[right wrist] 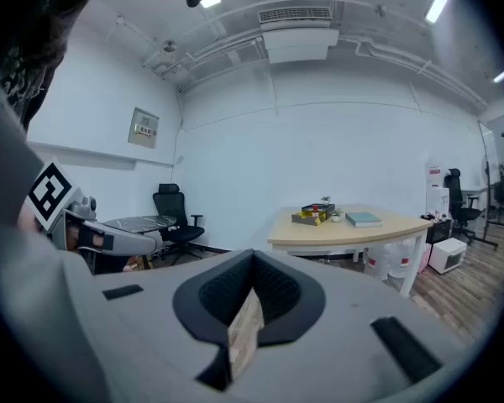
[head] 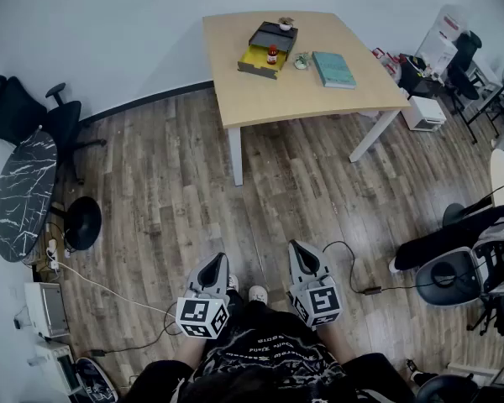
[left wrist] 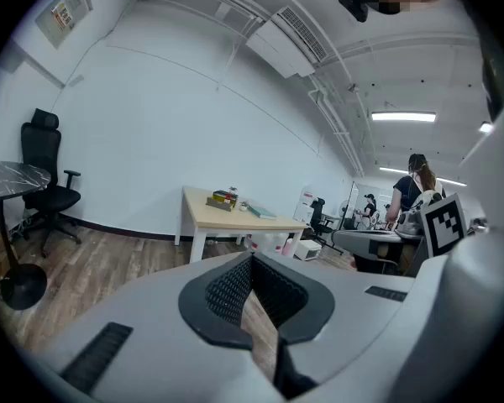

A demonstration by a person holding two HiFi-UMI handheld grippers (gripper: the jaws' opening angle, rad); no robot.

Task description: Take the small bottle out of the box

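Note:
Far ahead of me stands a light wooden table (head: 269, 95) with an open dark box (head: 267, 47) that has a yellow inside. A small bottle (head: 272, 54) with a red body stands in the box. I hold both grippers low by my body, well short of the table. The left gripper (head: 212, 268) and the right gripper (head: 303, 254) are shut, with nothing between their jaws. The left gripper view shows the shut left gripper (left wrist: 253, 260) and the box (left wrist: 223, 198) far off. The right gripper view shows the same for the right gripper (right wrist: 254, 264) and the box (right wrist: 317, 215).
A teal book (head: 333, 68) and a small pot (head: 301, 60) lie beside the box. A black office chair (head: 34, 116) and a round marble table (head: 23, 193) stand at left. Cables (head: 109, 292) cross the wood floor. Chairs and desks (head: 454, 267) crowd the right side.

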